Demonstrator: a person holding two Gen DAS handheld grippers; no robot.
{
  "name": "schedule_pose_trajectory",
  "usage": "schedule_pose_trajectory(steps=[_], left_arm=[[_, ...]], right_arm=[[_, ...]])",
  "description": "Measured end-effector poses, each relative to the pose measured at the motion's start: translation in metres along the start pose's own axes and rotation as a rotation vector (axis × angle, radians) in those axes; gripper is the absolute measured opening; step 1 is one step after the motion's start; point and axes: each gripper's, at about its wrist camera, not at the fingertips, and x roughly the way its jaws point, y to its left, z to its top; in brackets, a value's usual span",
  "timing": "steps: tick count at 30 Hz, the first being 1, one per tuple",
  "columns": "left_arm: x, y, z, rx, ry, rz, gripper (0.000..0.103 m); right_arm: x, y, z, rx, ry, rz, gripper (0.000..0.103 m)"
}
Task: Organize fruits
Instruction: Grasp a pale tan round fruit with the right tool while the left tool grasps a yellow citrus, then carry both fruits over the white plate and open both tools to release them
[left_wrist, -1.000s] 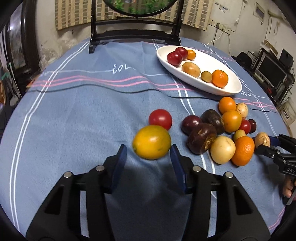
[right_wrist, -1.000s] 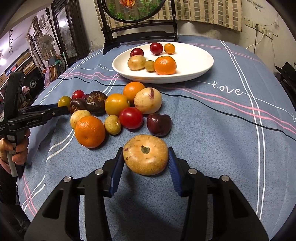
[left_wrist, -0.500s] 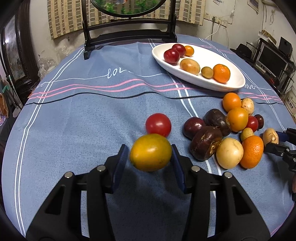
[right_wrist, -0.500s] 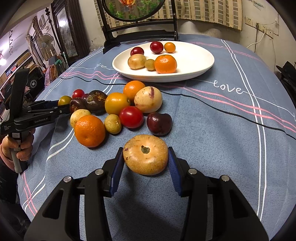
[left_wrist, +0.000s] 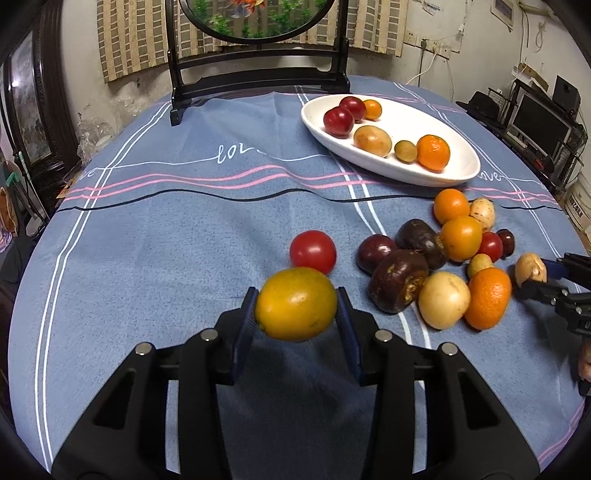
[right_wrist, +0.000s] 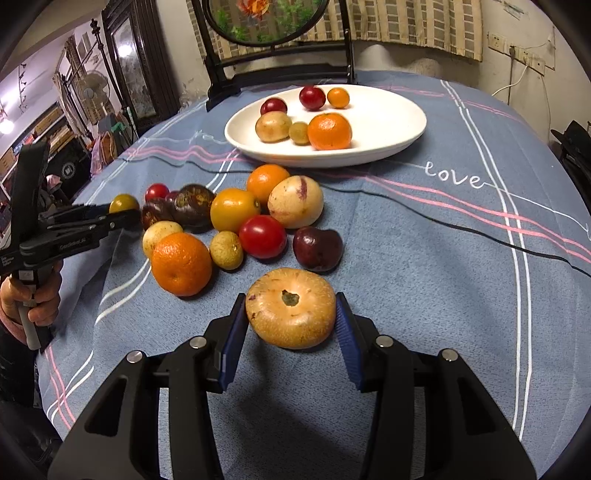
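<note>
The blue felt-like tablecloth (left_wrist: 184, 240) with pink, white and black stripes spreads wide, and the glossy white oval plate (left_wrist: 461, 171) sits at the far side, six fruits inside. The big change: a second ago the smooth yellow-orange oval fruit (left_wrist: 296, 303) lay on the cloth ahead of the left gripper (left_wrist: 295, 314); now it's clamped between the blue ribbed pads, lifted off the cloth, shadow beneath, with the shiny red tomato (left_wrist: 313, 252) just behind it. Over on the right, the right gripper (right_wrist: 291, 317) hasn't let go at all: it still pinches the tan, flattened round fruit (right_wrist: 290, 313), dark stem scar facing the camera, speckled skin, touching both pads. Just beyond it sits the loose pile: a dimpled orange mandarin (right_wrist: 181, 264), a pale cream fruit with purple streaks (right_wrist: 295, 201), a dark glossy plum (right_wrist: 317, 248), a small rough tan longan (right_wrist: 226, 249). The pile is unchanged, near the plate's front rim.
</note>
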Motion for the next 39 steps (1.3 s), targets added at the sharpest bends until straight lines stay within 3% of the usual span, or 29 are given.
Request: schedule_pose_trajectory(steps=[5,9,15,20,28,29,30,31,35,39], left_arm=[[-0.023,-0.005,0.024,0.020,-0.038,-0.074,0.042],[-0.035,-0.015,0.060,0.022,-0.081,-0.137,0.042],[-0.007,-0.043,0.132,0.024,-0.079,-0.235,0.042],[0.055,-0.076,0.172,0.072,-0.023,-0.215,0.042],[0.109,-0.097,0.182,0.104,0.039,-0.188,0.044],[0.109,-0.097,0.181,0.104,0.036,-0.181,0.049],[0.106,-0.097,0.181,0.106,0.021,-0.162,0.070],[0.102,-0.097,0.181,0.108,-0.004,-0.148,0.081],[0.062,-0.088,0.172,0.130,-0.077,-0.101,0.086],[0.015,-0.067,0.142,0.092,-0.132,-0.096,0.098]], right_arm=[[-0.013,-0.002,0.009,0.021,-0.072,0.047,0.047],[-0.031,-0.003,0.036,0.048,-0.192,0.059,0.047],[-0.032,-0.030,0.092,0.134,-0.367,0.008,0.047],[0.025,-0.061,0.124,0.223,-0.288,-0.022,0.047],[0.055,-0.071,0.128,0.235,-0.234,-0.035,0.048],[0.055,-0.071,0.127,0.229,-0.231,-0.038,0.053],[0.054,-0.069,0.127,0.224,-0.236,-0.039,0.061],[0.051,-0.068,0.126,0.225,-0.244,-0.039,0.065],[0.031,-0.062,0.125,0.212,-0.277,-0.031,0.066],[0.001,-0.042,0.108,0.133,-0.313,-0.031,0.066]])
